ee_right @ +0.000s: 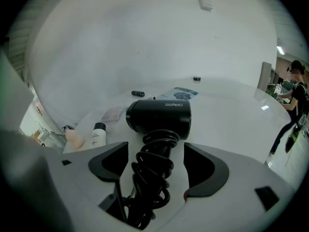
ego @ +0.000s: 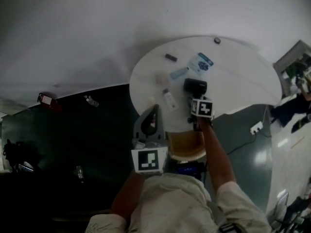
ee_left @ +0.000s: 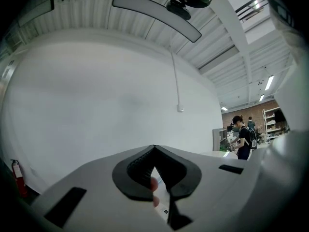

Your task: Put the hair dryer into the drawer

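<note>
A black hair dryer (ego: 195, 86) lies on the round white table (ego: 243, 76), near its front edge. Its barrel (ee_right: 159, 115) points sideways, and its cord-wrapped handle (ee_right: 153, 170) runs back between my right gripper's jaws. My right gripper (ee_right: 157, 153) is open, tilted down over the handle, with a gap showing beside each pad. Seen from the head view, it (ego: 198, 97) sits just behind the dryer. An open drawer (ego: 185, 143) with a yellowish inside shows under the table's near edge. My left gripper (ego: 155, 111) is held level left of the drawer, its fingertips (ee_left: 154, 150) meeting, nothing held.
On the table lie a white bottle (ego: 170, 100), a blue packet (ego: 201, 63), a tube (ego: 179, 73), a small dark piece (ego: 170, 58) and a black disc (ego: 217, 40). A pink item (ee_right: 74, 137) sits beside the bottle. A power strip (ego: 256, 127) lies on the floor. A person (ee_left: 244, 138) stands far off.
</note>
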